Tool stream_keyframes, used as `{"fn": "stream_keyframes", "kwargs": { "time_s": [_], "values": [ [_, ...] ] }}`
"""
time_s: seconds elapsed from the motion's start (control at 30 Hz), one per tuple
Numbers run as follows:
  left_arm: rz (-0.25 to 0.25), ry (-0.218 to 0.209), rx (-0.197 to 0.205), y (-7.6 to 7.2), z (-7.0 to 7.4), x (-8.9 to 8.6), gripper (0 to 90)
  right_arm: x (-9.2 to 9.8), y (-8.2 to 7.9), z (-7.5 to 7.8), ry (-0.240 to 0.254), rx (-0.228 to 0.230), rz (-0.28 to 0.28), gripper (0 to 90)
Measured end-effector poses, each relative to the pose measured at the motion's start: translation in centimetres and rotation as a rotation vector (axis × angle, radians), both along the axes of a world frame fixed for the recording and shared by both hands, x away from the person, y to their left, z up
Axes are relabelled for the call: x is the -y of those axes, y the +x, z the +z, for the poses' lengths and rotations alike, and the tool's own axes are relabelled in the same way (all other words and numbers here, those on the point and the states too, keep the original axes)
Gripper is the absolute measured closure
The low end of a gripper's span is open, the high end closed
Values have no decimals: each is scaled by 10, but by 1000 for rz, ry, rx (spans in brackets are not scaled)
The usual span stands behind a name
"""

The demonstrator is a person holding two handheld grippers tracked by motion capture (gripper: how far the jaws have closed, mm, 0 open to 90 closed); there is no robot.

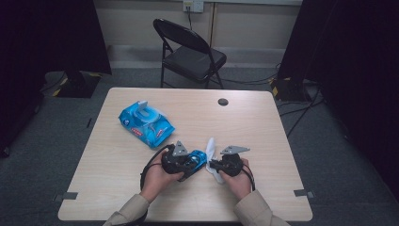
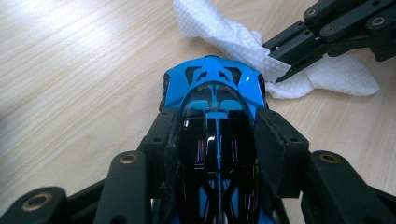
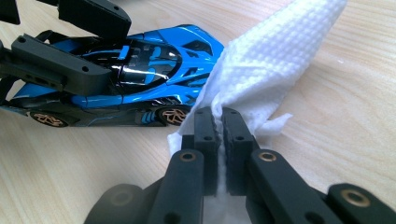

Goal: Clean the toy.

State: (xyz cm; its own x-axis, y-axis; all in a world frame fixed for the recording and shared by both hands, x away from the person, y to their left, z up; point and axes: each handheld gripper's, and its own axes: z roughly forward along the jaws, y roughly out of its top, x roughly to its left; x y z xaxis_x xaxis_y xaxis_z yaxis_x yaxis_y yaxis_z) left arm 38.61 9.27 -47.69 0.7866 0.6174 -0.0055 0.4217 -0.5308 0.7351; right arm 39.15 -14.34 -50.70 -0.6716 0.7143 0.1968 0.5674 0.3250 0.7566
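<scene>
So the job here is wiping down the blue toy car with a white wipe, near the front edge of the counter, roughly in the middle. The left tongs are clamped across the car's body at the cabin, one pad on each side, wheels sitting on the counter. The right tongs are pressed together on a bunched fold of the wipe, and the loose part of it fans out right beside the car's tail end.

Tips if you're doing this bit: keep the left clamp steady and don't squeeze harder, the glossy roof looks slippery and the car could pop out sideways. Drag the wipe with the loose flap leading, so cloth touches paint and not the hard tips of the right tongs. I'd go in short strokes along the body, not across, since a sideways push fights the hold. The part under the left pads can't be reached, so I reckon you'd need to regrip later.

The blue wipe pack sits far left, lid flipped up, well out of the way.
</scene>
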Motion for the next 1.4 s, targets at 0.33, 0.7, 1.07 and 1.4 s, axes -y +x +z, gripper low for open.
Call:
{"fn": "stream_keyframes", "kwargs": {
  "time_s": [0.33,0.7,1.07,1.4],
  "values": [
    [1,4,-4,0,1,0,519,-1,-1,0,8,-8,8,871],
    [-1,4,-3,0,1,0,519,-4,-5,1,-2,-9,22,872],
    [0,7,-2,0,1,0,519,-15,-13,3,-22,-15,75,873],
    [-1,6,-3,0,1,-1,519,-20,-15,3,-33,-3,94,873]
  ]
}}
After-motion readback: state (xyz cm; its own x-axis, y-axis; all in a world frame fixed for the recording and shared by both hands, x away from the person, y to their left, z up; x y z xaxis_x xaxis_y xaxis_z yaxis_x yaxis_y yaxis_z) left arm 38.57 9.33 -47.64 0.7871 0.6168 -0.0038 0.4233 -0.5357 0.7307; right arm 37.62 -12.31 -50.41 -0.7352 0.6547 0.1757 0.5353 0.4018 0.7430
